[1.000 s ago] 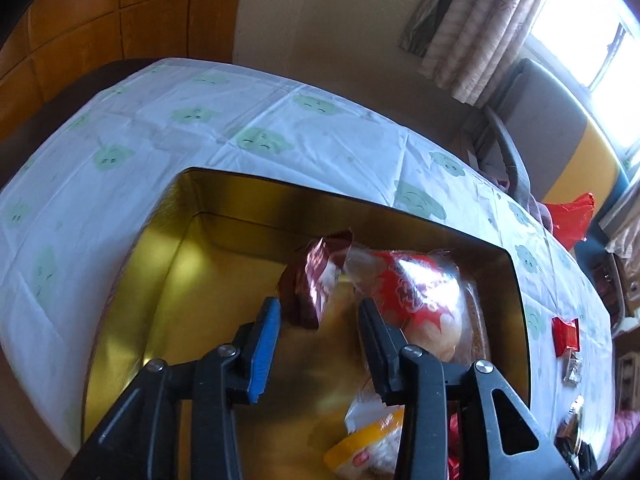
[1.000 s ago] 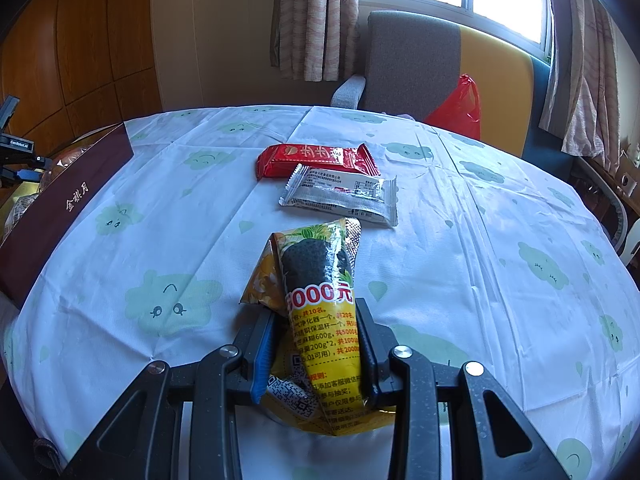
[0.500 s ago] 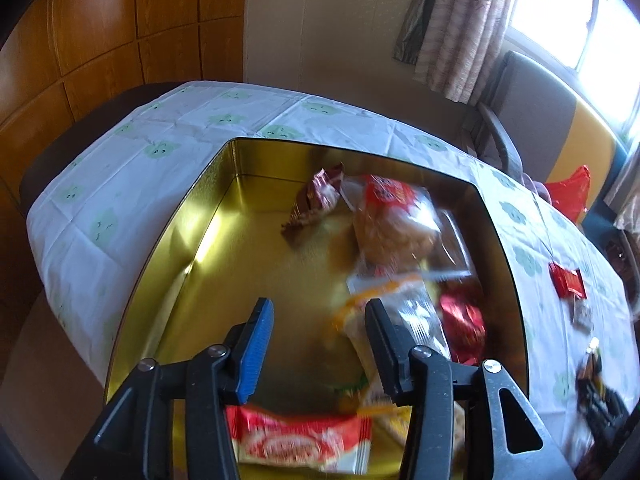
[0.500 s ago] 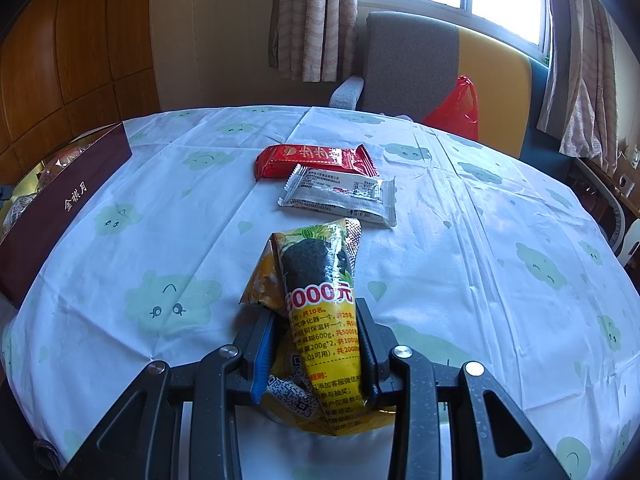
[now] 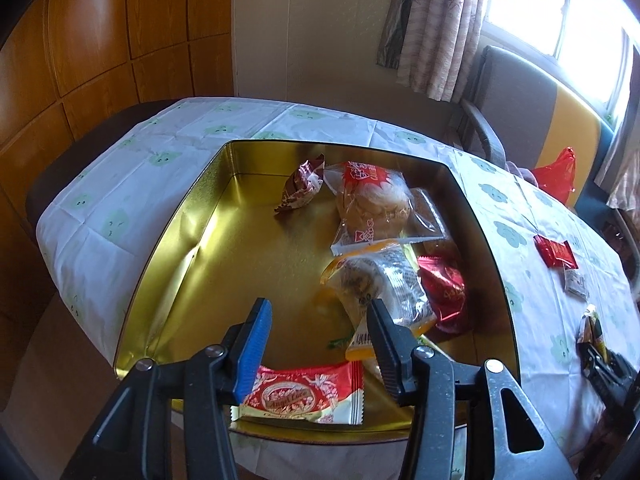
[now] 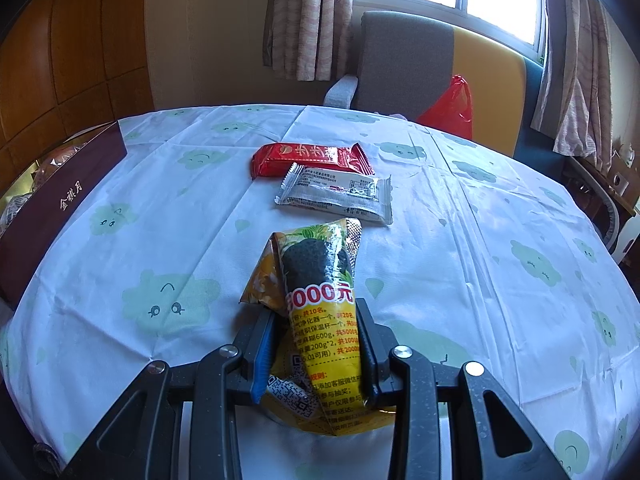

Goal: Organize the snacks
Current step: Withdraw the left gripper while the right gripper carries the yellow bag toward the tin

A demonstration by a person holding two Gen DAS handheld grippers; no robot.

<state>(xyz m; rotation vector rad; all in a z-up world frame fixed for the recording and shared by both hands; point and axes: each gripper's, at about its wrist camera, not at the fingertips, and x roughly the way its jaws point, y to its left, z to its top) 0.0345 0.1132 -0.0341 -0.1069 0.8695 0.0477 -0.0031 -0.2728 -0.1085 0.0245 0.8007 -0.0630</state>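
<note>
Room with wood-panelled wall, curtained window and a grey-and-yellow chair point(image 6: 420, 64); a red plastic bag point(image 6: 450, 110) sits on the chair. Tabletop point(image 6: 500, 240) covered in a white cloth printed with green cloud faces.

Left side: gold tin point(image 5: 180, 240), lid off, rests on the tabletop. Inside, along its right half: brown foil packet point(image 5: 302, 186), bagged bun point(image 5: 372, 200), clear pastry packet point(image 5: 380, 284), red foil sweet point(image 5: 444, 292). Red-and-white wafer packet point(image 5: 304, 394) lies at the near wall. Left gripper point(image 5: 318, 334) hovers above the tin's near end, jaws partly apart, nothing between them, opening by a trace.

Right side: right gripper point(image 6: 316, 348) has its jaws narrow and clamped on a yellow sesame-snack packet point(image 6: 320, 280), which points away over the cloth. Beyond it, a silver packet point(image 6: 336, 196) lies just beside a red packet point(image 6: 308, 158), edges overlapping. Tin's maroon outer wall visible at far left of this view.
</note>
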